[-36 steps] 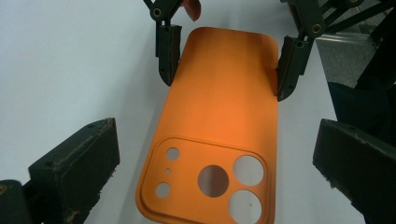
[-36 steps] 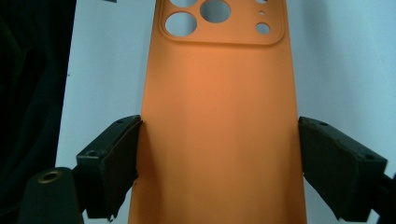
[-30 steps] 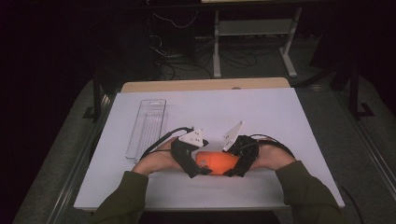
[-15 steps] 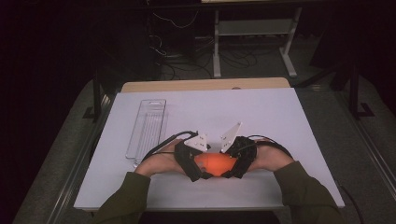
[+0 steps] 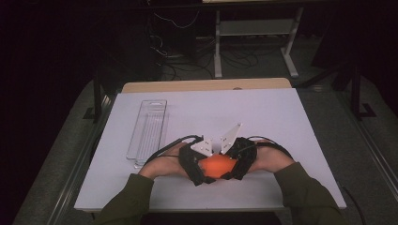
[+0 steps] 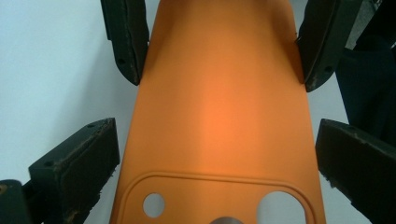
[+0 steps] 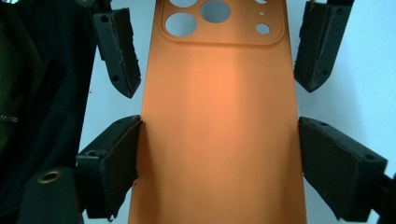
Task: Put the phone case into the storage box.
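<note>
White and evenly lit, the surface [image 5: 263, 117] is set in a darkened room, with cables and a metal stand seen on the floor beyond it. An orange phone case [image 5: 217, 165] is held near the front edge of the surface, between the person's two hands, and is gripped from opposite ends by the left gripper [image 5: 199, 161] and the right gripper [image 5: 234, 159]. In the left gripper view, the case [image 6: 219, 107] is seen running lengthwise between the gripper's own fingers [image 6: 86, 163], its camera cutout nearest the lens; the left-hand finger is pressed to the case's edge, while whether the right-hand one touches it cannot be told. Farther along, the right gripper's fingers [image 6: 126, 42] are seen clamped on the case's sides. In the right gripper view, the same case [image 7: 219, 126] is shown with its camera cutout at the far end; the right gripper's fingers [image 7: 116, 163] are set wide on the case's long edges, the left one plainly in contact. The left gripper's fingers [image 7: 119, 51] are seen beyond, flanking the cutout end. A clear plastic tray [image 5: 148, 129] is left lying well apart from the case, toward the left side of the surface. Dark green sleeves [image 5: 300, 187] are seen entering from the bottom of the high view.
</note>
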The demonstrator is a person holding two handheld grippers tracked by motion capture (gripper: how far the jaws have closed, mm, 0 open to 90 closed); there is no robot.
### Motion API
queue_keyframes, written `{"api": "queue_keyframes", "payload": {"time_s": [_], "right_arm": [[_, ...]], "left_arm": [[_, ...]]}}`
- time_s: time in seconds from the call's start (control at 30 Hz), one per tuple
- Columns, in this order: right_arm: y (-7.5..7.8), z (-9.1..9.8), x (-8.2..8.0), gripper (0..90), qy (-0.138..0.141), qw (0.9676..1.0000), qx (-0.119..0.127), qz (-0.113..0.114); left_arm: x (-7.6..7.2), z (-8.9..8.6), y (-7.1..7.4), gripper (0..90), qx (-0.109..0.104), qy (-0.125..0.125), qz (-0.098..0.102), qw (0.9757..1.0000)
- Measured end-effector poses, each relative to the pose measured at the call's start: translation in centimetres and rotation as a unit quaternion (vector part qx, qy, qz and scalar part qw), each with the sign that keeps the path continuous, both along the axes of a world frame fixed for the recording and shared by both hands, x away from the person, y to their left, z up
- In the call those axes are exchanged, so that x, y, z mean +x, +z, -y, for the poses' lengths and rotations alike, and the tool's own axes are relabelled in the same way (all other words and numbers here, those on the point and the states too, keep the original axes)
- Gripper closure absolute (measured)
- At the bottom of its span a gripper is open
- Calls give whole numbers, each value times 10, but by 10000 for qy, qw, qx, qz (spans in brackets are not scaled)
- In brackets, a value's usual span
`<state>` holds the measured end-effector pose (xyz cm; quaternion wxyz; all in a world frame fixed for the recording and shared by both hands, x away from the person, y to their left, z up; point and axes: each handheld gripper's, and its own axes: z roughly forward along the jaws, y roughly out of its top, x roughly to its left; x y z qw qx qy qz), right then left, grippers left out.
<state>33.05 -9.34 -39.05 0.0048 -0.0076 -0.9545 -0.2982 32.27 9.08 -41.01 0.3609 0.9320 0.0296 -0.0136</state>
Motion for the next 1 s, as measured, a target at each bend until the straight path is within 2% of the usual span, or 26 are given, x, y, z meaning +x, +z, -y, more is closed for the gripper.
{"api": "queue_keyframes", "payload": {"time_s": [0.4,0.43,0.47,0.73,0.77,1.0], "right_arm": [[2,-1,0,151,42,10000,42,73],[2,-1,0,151,45,10000,38,59],[2,-1,0,151,44,10000,38,80],[1,-2,0,151,52,10000,43,56],[1,-2,0,151,55,10000,42,53],[2,-2,-1,151,81,9999,36,76]], "left_arm": [[0,1,-2,0,70,-27,20,10000],[1,1,-1,0,131,-78,91,9998],[0,1,-2,0,55,-36,27,10000],[1,0,-1,5,67,-11,29,10000],[1,0,-1,47,53,-9,48,10000],[2,0,0,108,60,-35,32,10000]]}}
